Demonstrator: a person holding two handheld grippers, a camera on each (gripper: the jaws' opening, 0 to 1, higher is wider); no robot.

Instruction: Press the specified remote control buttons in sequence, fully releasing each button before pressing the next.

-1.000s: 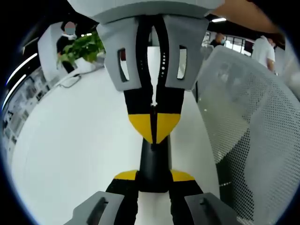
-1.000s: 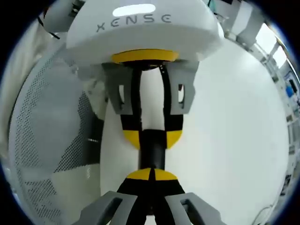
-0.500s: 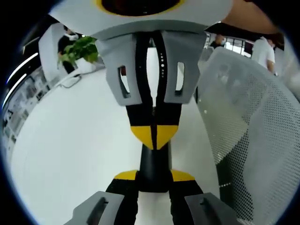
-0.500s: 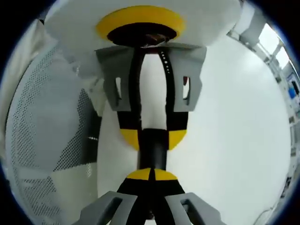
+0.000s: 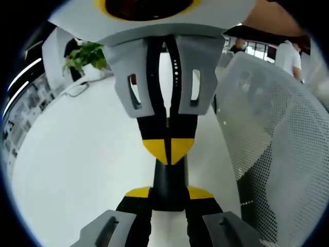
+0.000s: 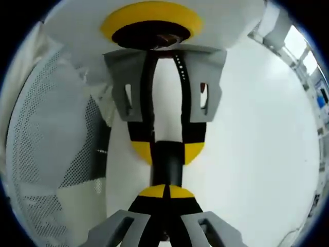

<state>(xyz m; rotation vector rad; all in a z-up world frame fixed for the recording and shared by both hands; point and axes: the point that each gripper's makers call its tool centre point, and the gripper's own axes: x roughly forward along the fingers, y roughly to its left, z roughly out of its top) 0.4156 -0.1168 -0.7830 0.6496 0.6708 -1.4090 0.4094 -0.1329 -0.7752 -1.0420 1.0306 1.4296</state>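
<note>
Remote [image 5: 168, 177] clamped by left claw [image 5: 168, 193], right claw [image 5: 168, 145] closed.

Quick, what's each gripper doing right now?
Left gripper: closed on the slim black remote control.
Right gripper: closed, holding nothing, touching its end.

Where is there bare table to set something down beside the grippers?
Bare white table runs between the plant and the meeting grippers. Crowded: left gripper holds the black remote, right gripper puts shut tips against its end, mesh chair just beyond.
</note>
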